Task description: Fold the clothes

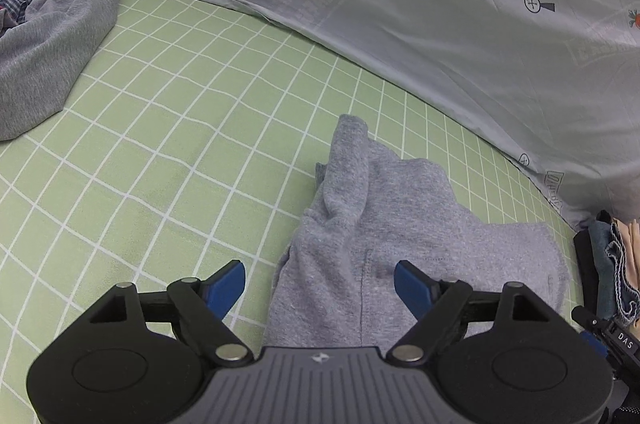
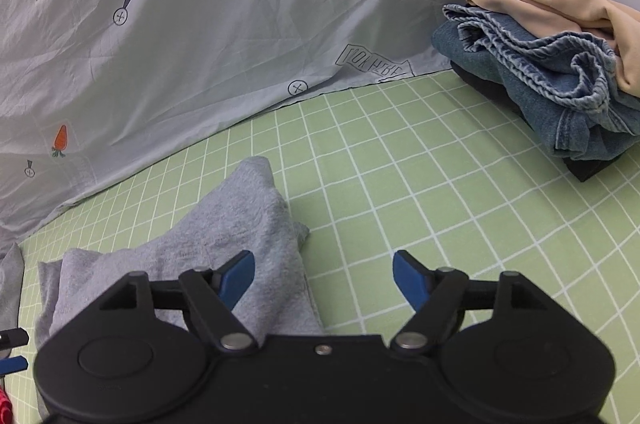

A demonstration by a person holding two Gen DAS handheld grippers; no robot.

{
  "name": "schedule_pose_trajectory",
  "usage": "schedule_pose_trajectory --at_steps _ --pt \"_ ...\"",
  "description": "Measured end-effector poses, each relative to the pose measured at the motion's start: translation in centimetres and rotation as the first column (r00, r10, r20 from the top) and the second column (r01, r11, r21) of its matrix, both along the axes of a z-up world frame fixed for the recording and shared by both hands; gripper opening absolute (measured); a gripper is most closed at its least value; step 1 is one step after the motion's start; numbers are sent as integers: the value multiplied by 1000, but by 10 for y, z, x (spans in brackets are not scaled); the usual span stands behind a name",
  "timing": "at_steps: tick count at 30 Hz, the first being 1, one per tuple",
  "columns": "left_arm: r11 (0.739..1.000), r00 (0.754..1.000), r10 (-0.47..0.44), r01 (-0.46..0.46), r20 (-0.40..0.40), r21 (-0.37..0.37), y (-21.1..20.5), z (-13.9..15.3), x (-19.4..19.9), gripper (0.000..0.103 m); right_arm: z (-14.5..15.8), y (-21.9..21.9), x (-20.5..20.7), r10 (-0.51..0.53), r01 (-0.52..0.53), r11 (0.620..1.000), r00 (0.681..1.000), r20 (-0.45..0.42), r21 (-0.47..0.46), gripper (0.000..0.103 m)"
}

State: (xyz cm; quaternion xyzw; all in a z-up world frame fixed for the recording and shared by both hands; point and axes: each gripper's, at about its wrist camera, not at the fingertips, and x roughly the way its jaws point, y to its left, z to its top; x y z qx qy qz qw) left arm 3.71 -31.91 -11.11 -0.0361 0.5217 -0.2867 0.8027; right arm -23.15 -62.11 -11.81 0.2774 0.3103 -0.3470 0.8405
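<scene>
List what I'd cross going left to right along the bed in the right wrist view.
Light grey crumpled sweatshirt garment → bare stretch of green white-grid bedsheet → folded stack of blue denim jeans topped by a beige cloth.

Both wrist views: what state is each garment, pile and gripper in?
Left gripper: open, empty.
Right gripper: open, empty.
Grey garment: partly folded, rumpled, on the green sheet.
Folded stack: jeans, beige piece on top.
Unfolded pile: heaped.
</scene>
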Motion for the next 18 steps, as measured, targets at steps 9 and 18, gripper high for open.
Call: schedule_pose_trajectory --at_steps 9,18 --pt "979 986 -170 168 2 117 -38 -22 0 88 -27 19 35 178 -176 984 981 -81 31 102" --pt "976 977 -203 208 -68 71 -48 -40 16 99 -50 3 53 219 -215 963 976 -2 162 103"
